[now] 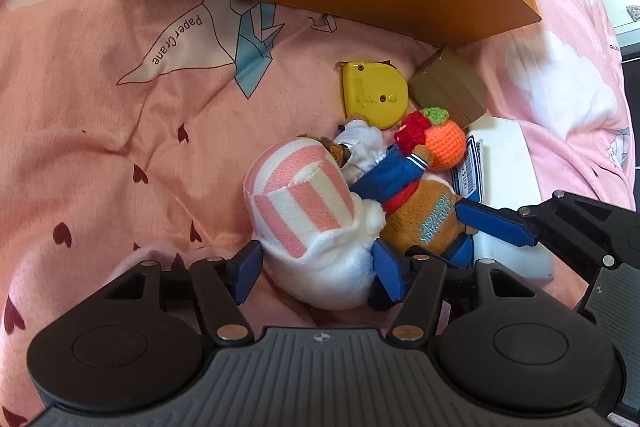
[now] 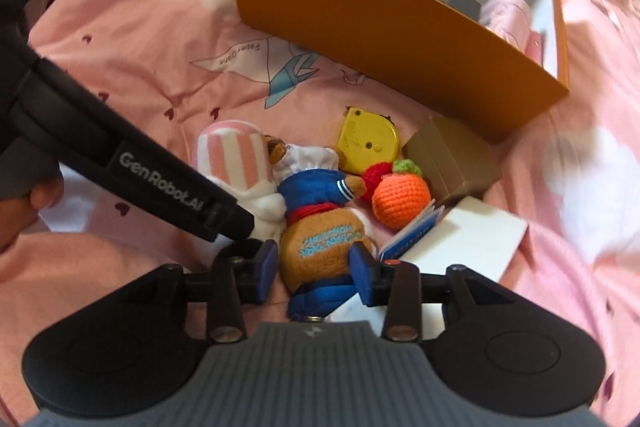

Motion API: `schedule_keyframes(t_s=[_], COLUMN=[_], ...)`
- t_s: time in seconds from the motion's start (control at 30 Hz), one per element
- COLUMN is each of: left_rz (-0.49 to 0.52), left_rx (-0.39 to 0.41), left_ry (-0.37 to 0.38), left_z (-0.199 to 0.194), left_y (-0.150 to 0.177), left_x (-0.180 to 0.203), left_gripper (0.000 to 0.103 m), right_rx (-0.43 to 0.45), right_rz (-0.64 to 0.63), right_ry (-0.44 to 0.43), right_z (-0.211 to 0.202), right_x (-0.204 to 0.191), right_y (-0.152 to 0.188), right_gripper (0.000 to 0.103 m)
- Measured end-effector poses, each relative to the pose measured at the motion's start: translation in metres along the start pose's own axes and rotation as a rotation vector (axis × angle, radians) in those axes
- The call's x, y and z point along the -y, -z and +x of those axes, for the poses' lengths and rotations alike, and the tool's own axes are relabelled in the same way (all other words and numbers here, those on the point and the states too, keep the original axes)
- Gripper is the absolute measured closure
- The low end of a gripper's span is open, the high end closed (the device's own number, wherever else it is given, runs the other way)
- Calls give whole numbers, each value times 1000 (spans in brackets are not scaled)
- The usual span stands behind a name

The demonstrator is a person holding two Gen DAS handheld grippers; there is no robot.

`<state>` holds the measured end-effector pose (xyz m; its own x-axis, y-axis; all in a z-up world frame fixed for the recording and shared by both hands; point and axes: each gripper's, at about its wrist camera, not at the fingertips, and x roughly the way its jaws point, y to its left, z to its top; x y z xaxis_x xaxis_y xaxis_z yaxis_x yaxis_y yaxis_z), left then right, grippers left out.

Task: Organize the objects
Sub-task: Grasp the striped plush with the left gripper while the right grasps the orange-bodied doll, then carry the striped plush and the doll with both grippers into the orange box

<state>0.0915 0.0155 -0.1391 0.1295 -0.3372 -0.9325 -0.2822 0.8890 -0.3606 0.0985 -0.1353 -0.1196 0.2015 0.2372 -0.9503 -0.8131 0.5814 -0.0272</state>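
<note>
A pink-and-white striped plush (image 1: pixel 304 203) lies on the pink bedspread, and my left gripper (image 1: pixel 316 271) has its blue pads on both sides of its white bottom, closed on it. Beside it lies a brown bear plush in a blue jacket (image 2: pixel 320 223). My right gripper (image 2: pixel 314 267) has its pads on either side of the bear's body, touching it. The right gripper's fingers (image 1: pixel 496 223) show in the left wrist view, and the left gripper's arm (image 2: pixel 160 183) crosses the right wrist view.
An open orange box (image 2: pixel 360 11) stands behind, holding a pink cloth (image 2: pixel 506 15) and a dark item. A yellow tape measure (image 2: pixel 366 141), a crocheted orange fruit (image 2: pixel 400 201), a red crochet piece (image 2: pixel 376 177), a tan box (image 2: pixel 456 159) and a white box (image 2: pixel 476 231) lie nearby.
</note>
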Motion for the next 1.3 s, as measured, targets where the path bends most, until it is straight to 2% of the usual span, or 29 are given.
schedule_keyframes(t_s=[0.13,0.3,0.43,0.5,0.57,0.77,0.9,1.03,1.3], left_rz=[4,54,26,10,16,18,11,50,142], left_rx=[-4,-34,-83,-110,-106,-81,-53,-2,108], left_ry=[-27,-60,-7,24,24,32,61,83,104], left_z=[7,16,24,28,28,24,10,-13,-60], left_y=[-6,-6,-6,-4,-3,-3,-1,-1,-9], left_x=[2,8,-2,-7,-7,-7,-12,-13,-10], left_gripper=[28,25,23,23,23,29,32,32,32], right_rx=[-40,-92,-117,-127,-133,-119,-95,-64,33], right_rz=[-74,-92,-131,-145,-169,-212,-191,-124,72], right_ry=[8,-31,-35,-31,-16,27,21,-12,-146], right_z=[10,22,30,34,37,42,35,24,-6], right_x=[2,12,10,9,5,-2,1,10,38], right_y=[-8,-16,-17,-16,-15,-13,-12,-13,-22], right_gripper=[61,57,50,43,40,41,48,51,51])
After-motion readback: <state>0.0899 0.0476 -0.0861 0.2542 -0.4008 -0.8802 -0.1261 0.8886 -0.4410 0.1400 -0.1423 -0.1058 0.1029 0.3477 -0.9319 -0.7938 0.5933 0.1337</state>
